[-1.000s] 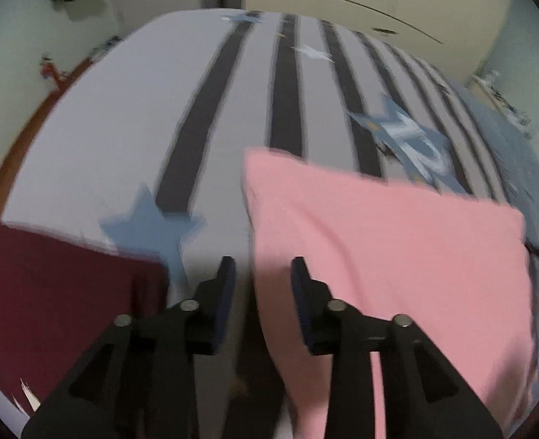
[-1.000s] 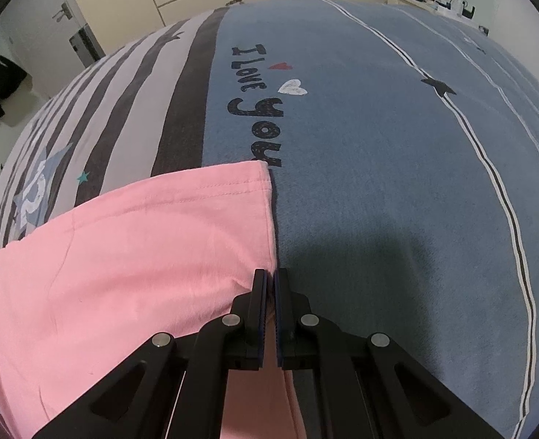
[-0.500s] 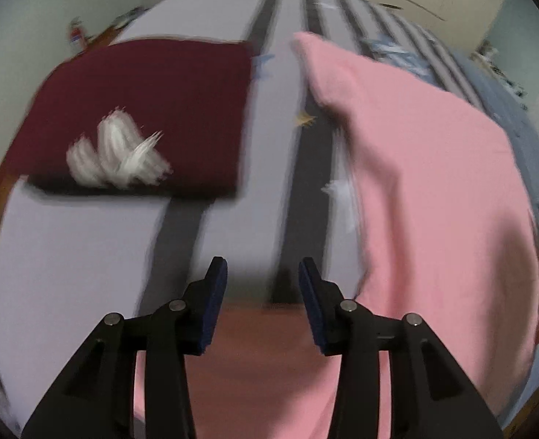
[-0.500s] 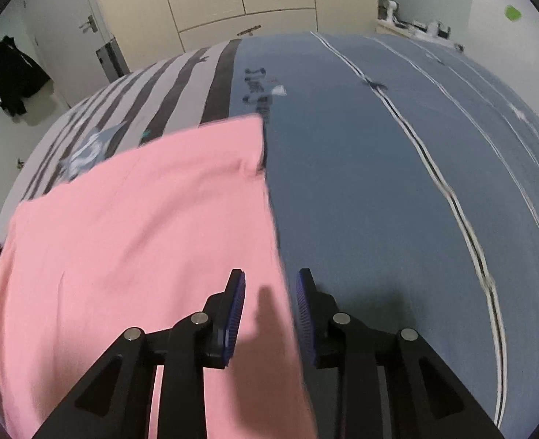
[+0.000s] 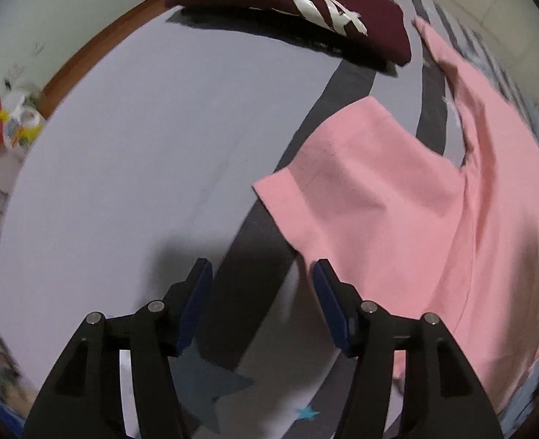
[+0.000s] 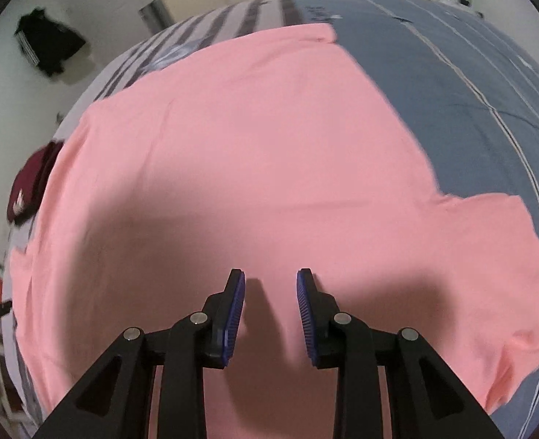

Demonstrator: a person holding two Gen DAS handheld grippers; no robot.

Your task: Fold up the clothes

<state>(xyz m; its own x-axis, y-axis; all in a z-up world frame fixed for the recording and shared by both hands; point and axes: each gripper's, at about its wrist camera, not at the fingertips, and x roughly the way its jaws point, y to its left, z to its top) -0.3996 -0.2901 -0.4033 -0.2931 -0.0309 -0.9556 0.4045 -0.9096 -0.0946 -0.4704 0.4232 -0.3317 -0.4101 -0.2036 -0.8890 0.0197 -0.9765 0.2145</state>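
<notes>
Pink T-shirt (image 6: pixel 255 153) now spread flat across bed (image 6: pixel 470 73), both sleeves out, was folded narrower a second ago. Right gripper (image 6: pixel 270 285) wide open over shirt's near middle, holding nothing; was pinched shut on shirt's edge a second ago. Left gripper (image 5: pixel 260 278) wide open, empty, over dark stripe just left of sleeve (image 5: pixel 342 168). Folded maroon garment (image 5: pixel 295 3) with white print lying far side of bed, apart from pink shirt; sat nearer left gripper earlier.

Pink T-shirt (image 6: pixel 255 139) spread flat on the bed, both short sleeves out; folded maroon shirt (image 5: pixel 295 11) beyond.
</notes>
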